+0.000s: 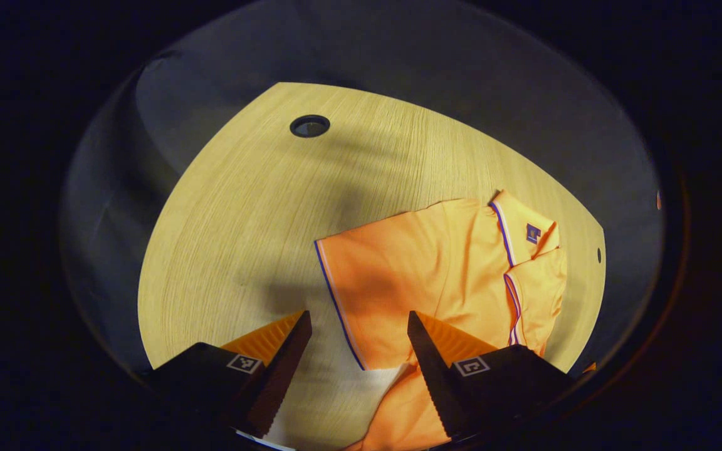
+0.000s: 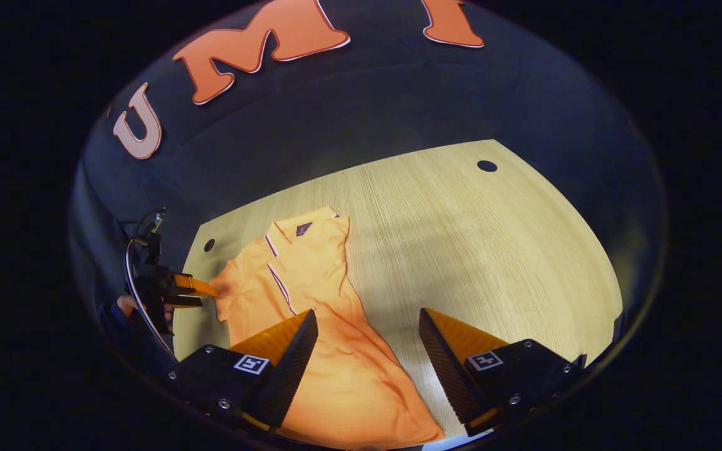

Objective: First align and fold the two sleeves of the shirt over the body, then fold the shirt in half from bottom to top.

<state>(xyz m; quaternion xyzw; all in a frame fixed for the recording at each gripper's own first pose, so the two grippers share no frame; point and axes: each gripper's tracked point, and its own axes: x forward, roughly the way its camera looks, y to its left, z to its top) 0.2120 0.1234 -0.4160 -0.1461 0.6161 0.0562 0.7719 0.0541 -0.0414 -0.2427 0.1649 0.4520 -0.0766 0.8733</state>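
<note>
My left gripper (image 1: pixel 359 321) hangs above the desk (image 1: pixel 242 219) with its fingers spread wide apart, nothing between them but air. Below the gap lies the blue-piped hem of one sleeve (image 1: pixel 361 275) of the orange shirt (image 1: pixel 436 263), with a white patch of fabric just under it. In the left gripper view the shirt spreads from near the desk's near edge toward its far right corner, where the collar (image 1: pixel 527 235) with a small dark label sits close to the desk's right edge. A round cable hole (image 1: pixel 309 126) sits near the far edge of the desk, well apart from the shirt.

My right gripper (image 2: pixel 368 319) is also spread open and holds nothing. In the right gripper view the shirt (image 2: pixel 336 351) lies crumpled and bunched lengthwise, running from the near edge between my fingers up toward the desk's far left corner, where the collar (image 2: pixel 304 228) lies. The wood to the right of the shirt is bare up to a small dark hole (image 2: pixel 487 166) near the far right corner. At the desk's left edge I see my left gripper (image 2: pixel 201 293), its tips just beside the shirt's left side; I cannot tell whether they touch the cloth.
</note>
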